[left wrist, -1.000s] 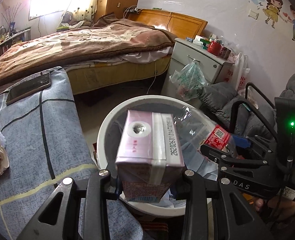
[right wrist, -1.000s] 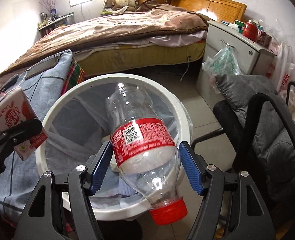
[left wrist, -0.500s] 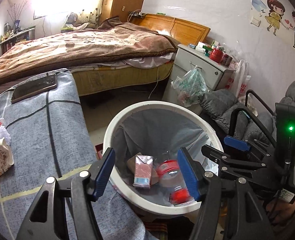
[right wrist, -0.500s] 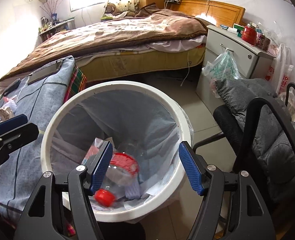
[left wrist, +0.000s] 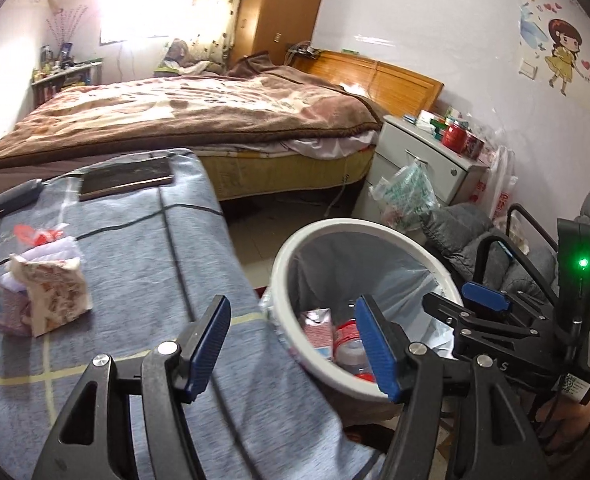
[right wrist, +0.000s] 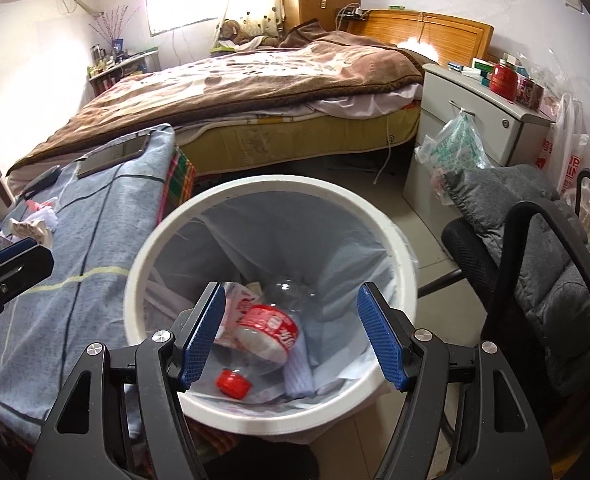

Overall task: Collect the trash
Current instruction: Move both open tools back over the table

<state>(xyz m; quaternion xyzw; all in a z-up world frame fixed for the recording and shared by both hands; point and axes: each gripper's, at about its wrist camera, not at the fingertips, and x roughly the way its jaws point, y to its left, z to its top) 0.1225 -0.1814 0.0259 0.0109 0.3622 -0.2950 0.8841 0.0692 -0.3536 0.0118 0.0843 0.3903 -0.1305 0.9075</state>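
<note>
- The table point(left wrist: 143, 264), under a grey-blue cloth with dark grid lines, fills the left wrist view from nine to six o'clock.
- A phone point(left wrist: 127, 178) lies flat at its far edge, toward eleven o'clock.
- A dark mouse point(left wrist: 11, 200) sits at ten o'clock.
- A crumpled carton point(left wrist: 49, 294) and wrappers point(left wrist: 39, 234) lie at nine o'clock.
- A white bin point(right wrist: 399, 240) stands on the tiled floor point(right wrist: 423, 240), just beside the table.

Each gripper, the left gripper point(left wrist: 293, 344) and the right gripper point(right wrist: 291, 334), was a black plastic frame with triangular cut-outs behind two fingers faced with ribbed blue pads point(right wrist: 379, 340). Silver screws point(right wrist: 422, 335) sat at the finger pivots. Behind the right one's fingers stood a black block with a green light point(left wrist: 583, 263), pale lettering and a small code label point(left wrist: 573, 383).
</note>
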